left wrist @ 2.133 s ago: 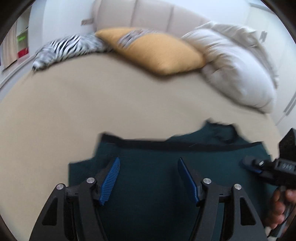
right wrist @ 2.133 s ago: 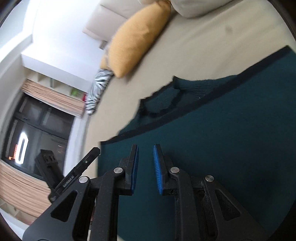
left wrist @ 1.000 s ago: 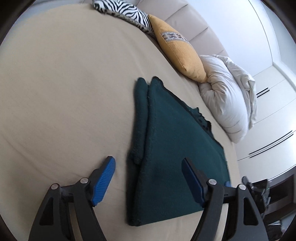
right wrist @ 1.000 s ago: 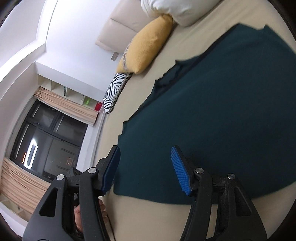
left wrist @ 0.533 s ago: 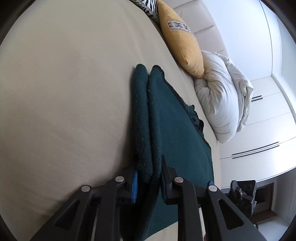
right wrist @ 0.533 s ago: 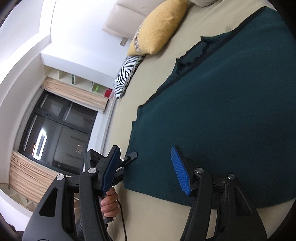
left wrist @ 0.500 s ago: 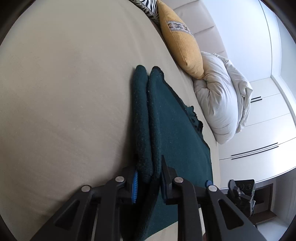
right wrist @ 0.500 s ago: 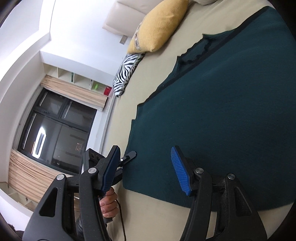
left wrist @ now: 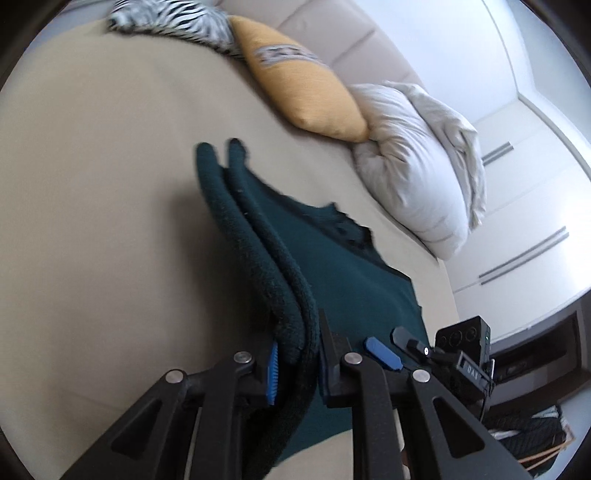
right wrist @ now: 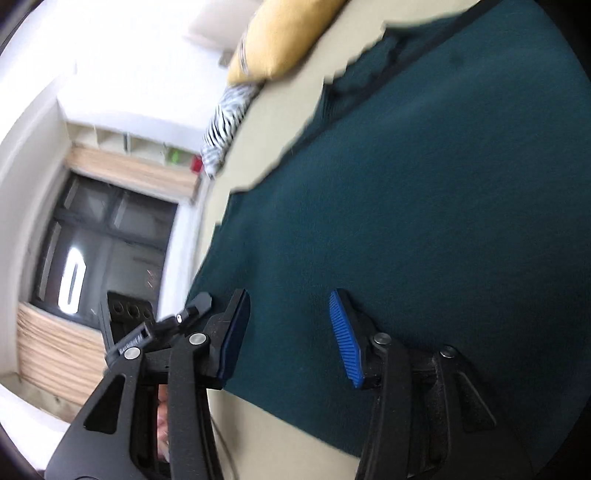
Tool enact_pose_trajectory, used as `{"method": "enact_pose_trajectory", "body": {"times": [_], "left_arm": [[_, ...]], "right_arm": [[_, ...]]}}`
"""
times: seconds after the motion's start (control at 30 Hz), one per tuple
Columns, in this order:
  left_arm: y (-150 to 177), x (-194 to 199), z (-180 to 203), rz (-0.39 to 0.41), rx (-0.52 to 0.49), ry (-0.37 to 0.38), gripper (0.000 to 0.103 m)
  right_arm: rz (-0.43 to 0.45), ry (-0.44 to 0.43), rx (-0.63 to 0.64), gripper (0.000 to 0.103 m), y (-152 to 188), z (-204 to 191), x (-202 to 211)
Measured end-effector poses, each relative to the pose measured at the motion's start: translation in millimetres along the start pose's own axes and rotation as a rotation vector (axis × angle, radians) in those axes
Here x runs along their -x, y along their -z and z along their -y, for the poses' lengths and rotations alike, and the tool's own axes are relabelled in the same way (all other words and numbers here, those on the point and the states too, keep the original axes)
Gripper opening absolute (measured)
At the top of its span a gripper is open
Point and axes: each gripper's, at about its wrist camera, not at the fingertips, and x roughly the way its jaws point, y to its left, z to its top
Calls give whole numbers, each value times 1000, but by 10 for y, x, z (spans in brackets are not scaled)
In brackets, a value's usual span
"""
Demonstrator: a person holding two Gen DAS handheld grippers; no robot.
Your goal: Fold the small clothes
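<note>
A dark green knit garment lies spread on the beige bed. Its left edge, doubled over, rises off the sheet into my left gripper, whose jaws are still closing with the pads pressed on that thick fold. In the right wrist view the same garment fills the middle. My right gripper hangs low over its near hem, jaws closing, with the cloth lying between the blue pads but not pinched. In each wrist view the other gripper is also seen: the right gripper and the left gripper.
At the head of the bed lie a yellow cushion, a zebra-striped cushion and a white pillow. White wardrobe doors stand to the right, with a basket of dark clothes below. A dark window is on the left.
My left gripper has closed on the garment's doubled edge and lifted it off the bed. My right gripper has come closer to the hem and its jaws have narrowed.
</note>
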Motion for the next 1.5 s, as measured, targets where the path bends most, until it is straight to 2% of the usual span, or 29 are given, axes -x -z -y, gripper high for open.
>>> {"method": "enact_pose_trajectory", "body": {"times": [0.13,0.23,0.33,0.4,0.43,0.47,0.6,0.63,0.67,0.7,0.77,0.83,0.93,1.0,1.03,1.07,1.27,1.5], "left_arm": [[16,-224,623,-21,-89,39,17],[137,-679,1120,-61,-161,56,17],[300,-1215,1297,-109,-188,38,22],[416,-1489,1273,-157,-159,19,24],[477,-1517,1264,-166,-138,44,28],[513,-1473,1279,-162,-138,66,32],[557,-995,1431,-115,-178,175,70],[551,-845,1424,-94,-176,215,71],[546,-729,1398,-77,-184,243,71],[548,-646,1368,-58,-193,241,71],[535,-536,1194,-23,-190,166,71],[520,-529,980,-37,-144,150,64],[531,-515,763,-34,-104,121,62],[545,-489,708,-35,-104,113,62],[542,-483,701,-32,-107,108,62],[554,-472,694,-29,-112,105,62],[530,-453,737,-25,-127,93,62],[526,-498,1065,-22,-217,56,63]], "right_arm": [[75,-89,-75,45,-179,205,487],[118,-128,-123,50,-317,412,828],[126,-140,-187,60,-431,678,1022],[115,-152,-233,59,-475,883,1066],[110,-178,-253,59,-483,965,1080],[105,-191,-254,59,-484,992,1089],[76,-152,-205,59,-494,955,1106],[71,-130,-201,60,-499,934,1092],[66,-106,-196,60,-504,903,1078],[58,-84,-187,60,-509,862,1047],[31,-21,-169,60,-510,769,985],[0,22,-148,60,-508,673,921],[-53,86,-116,59,-508,509,766],[-94,153,-74,44,-507,398,625],[-105,188,-58,25,-522,401,545],[-107,223,-47,19,-520,389,522],[-47,274,36,14,-511,252,691],[42,306,102,13,-582,181,1289]]}}
